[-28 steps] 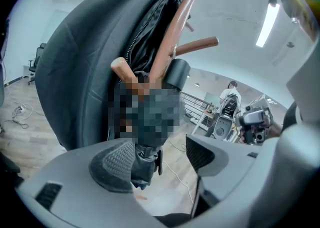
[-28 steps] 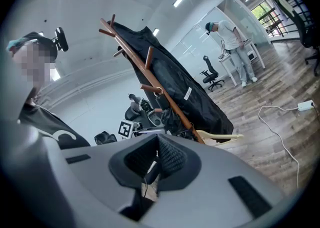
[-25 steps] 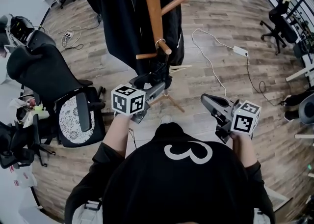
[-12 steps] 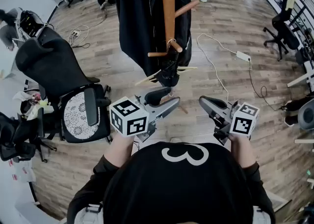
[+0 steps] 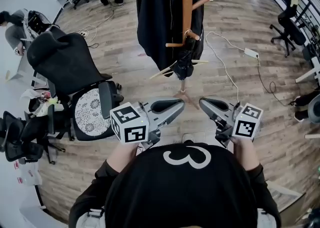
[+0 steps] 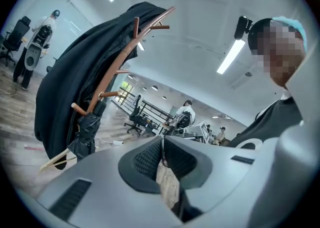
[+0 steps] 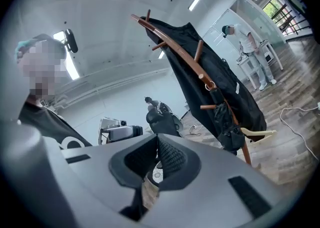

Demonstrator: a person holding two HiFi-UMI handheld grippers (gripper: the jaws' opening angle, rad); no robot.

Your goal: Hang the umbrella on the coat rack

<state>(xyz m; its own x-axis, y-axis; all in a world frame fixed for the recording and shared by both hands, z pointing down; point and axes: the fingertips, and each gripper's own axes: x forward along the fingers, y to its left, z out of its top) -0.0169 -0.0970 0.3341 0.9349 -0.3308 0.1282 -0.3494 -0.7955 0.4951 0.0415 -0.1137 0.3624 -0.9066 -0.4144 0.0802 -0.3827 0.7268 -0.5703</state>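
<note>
The folded black umbrella (image 5: 183, 63) hangs by its strap from a low peg of the wooden coat rack (image 5: 187, 2), free of both grippers. It also shows in the left gripper view (image 6: 86, 133) and the right gripper view (image 7: 226, 122). A black coat (image 5: 160, 17) drapes over the rack. My left gripper (image 5: 179, 104) is held level, well short of the rack; its jaws have just been closing and now meet with nothing between them (image 6: 162, 153). My right gripper (image 5: 203, 103) is beside it, also shut and empty (image 7: 156, 159).
A black office chair (image 5: 65, 64) and a chair with a patterned seat (image 5: 91, 117) stand to the left. A white cable and power strip (image 5: 248, 52) lie on the wood floor right of the rack. More chairs (image 5: 287, 19) stand at far right. People stand far off (image 6: 40, 47).
Both grippers have drawn back from the rack toward my body and risen. The left jaws, open beside the umbrella a second ago, have closed empty. The umbrella stays hanging on its peg.
</note>
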